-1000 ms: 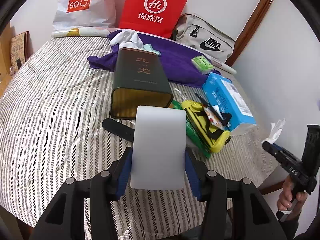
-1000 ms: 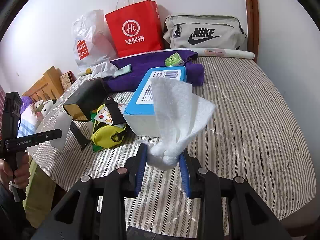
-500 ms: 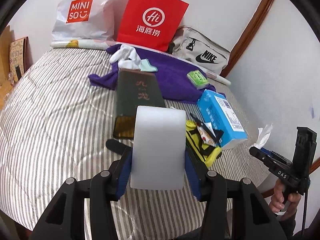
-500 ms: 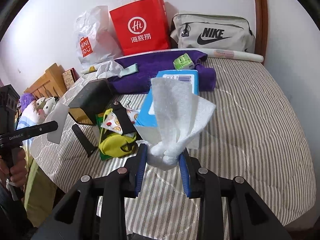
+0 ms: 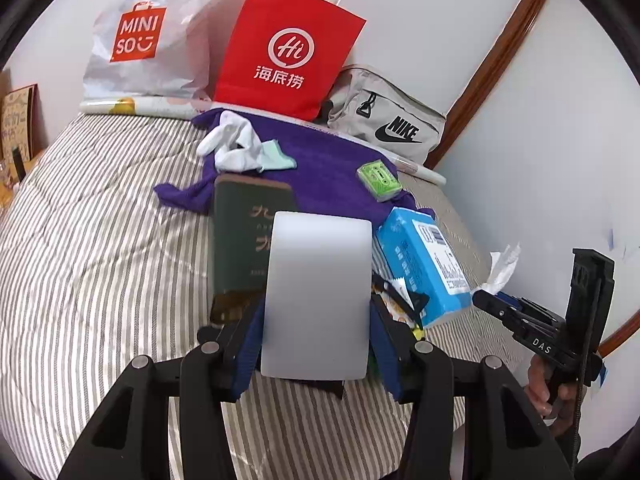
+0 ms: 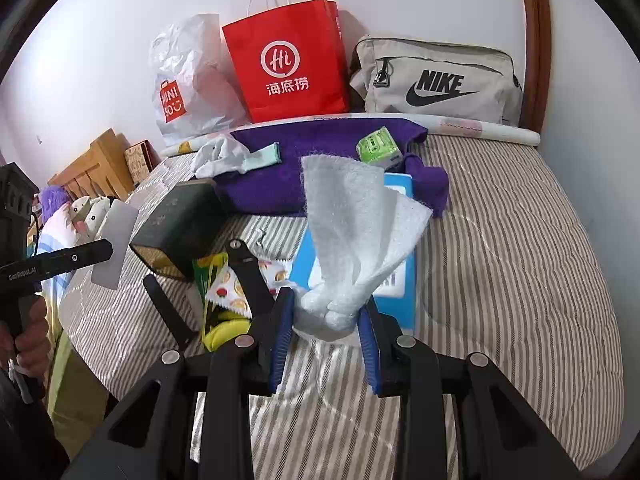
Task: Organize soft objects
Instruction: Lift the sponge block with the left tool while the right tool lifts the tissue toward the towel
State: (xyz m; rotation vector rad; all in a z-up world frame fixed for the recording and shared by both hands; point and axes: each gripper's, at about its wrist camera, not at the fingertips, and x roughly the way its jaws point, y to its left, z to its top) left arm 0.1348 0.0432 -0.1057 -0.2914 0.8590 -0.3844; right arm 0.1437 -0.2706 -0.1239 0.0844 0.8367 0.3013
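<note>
My left gripper [image 5: 316,344] is shut on a white foam block [image 5: 318,296], held upright above the striped bed [image 5: 100,264]. My right gripper [image 6: 326,332] is shut on a bunched white tissue [image 6: 352,224], held above the bed's near edge. In the left wrist view the right gripper [image 5: 486,300] and its tissue [image 5: 502,268] show at the right. In the right wrist view the left gripper [image 6: 106,250] and the foam block [image 6: 114,248] show at the left. A purple towel [image 5: 328,172] lies at the back with white socks [image 5: 234,148] and a green tissue pack [image 5: 379,181] on it.
A dark green tin box [image 5: 244,236], a blue tissue box [image 5: 424,268] and a yellow pouch [image 6: 228,312] lie mid-bed. A red paper bag [image 5: 288,52], a Miniso bag [image 5: 136,40] and a grey Nike bag [image 5: 384,124] stand against the wall.
Both grippers have drawn back and risen from the bed, still holding the foam block and the tissue. The items on the bed have not moved.
</note>
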